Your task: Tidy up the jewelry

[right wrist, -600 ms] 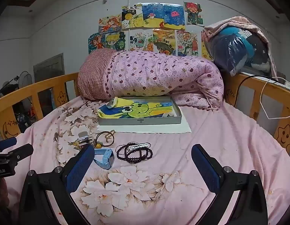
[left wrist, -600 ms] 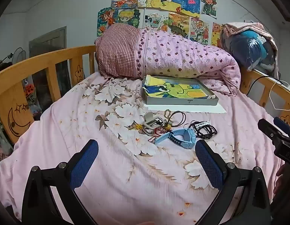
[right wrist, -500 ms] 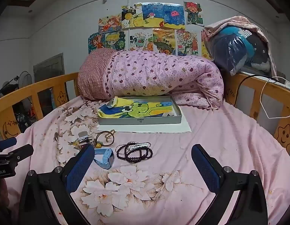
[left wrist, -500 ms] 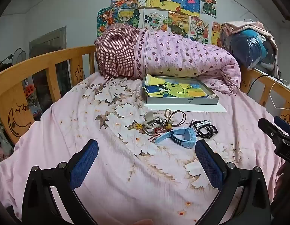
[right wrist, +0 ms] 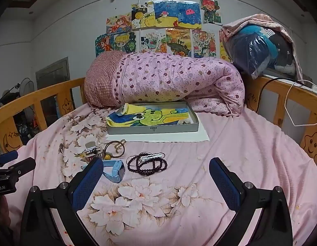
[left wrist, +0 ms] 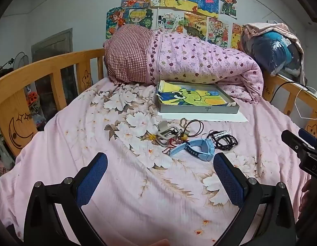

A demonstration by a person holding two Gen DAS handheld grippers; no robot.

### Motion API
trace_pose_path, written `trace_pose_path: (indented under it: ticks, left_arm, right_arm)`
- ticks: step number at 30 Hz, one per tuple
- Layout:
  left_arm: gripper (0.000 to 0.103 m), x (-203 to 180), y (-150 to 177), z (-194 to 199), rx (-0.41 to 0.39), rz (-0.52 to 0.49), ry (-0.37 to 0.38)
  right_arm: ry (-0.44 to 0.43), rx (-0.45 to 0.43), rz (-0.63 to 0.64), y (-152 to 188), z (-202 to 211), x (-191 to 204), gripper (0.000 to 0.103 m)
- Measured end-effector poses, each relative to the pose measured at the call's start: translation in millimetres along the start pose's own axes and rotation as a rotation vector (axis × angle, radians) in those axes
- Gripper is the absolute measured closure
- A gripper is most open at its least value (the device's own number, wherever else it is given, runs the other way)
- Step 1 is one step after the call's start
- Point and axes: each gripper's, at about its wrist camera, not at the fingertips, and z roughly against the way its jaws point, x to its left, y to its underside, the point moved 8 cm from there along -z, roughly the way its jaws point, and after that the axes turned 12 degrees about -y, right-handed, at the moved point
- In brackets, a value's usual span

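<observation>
Hovering above the floral bed sheet, the left tongs and right tongs both stand wide apart and hold nothing. Ahead, a blue watch lies just beside a dark bead bracelet, near the grey tray.

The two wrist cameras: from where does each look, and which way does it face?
Left wrist: low over the bed, facing the headboard; its own open tongs frame the blue watch; the right tongs show at the right edge.
Right wrist: further right, same heading; its open tongs frame the black beads.
Shared: watch, beads, tray.
</observation>
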Motion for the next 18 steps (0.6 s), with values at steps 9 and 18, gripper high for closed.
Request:
trace_pose_path:
  ticks: [9,18]
  left_arm:
    - [0.002,-0.2,1.0,0.1,0.003,0.000,0.000]
    - [0.002,-0.7,1.3,0.0,0.003,-0.003,-0.001]
  right_arm:
    - [-0.001,0.000,-0.004,0.0,1.5,0.0,0.000]
    - [0.000,0.003,-0.003,-0.5,0.6,-0.4,0.000]
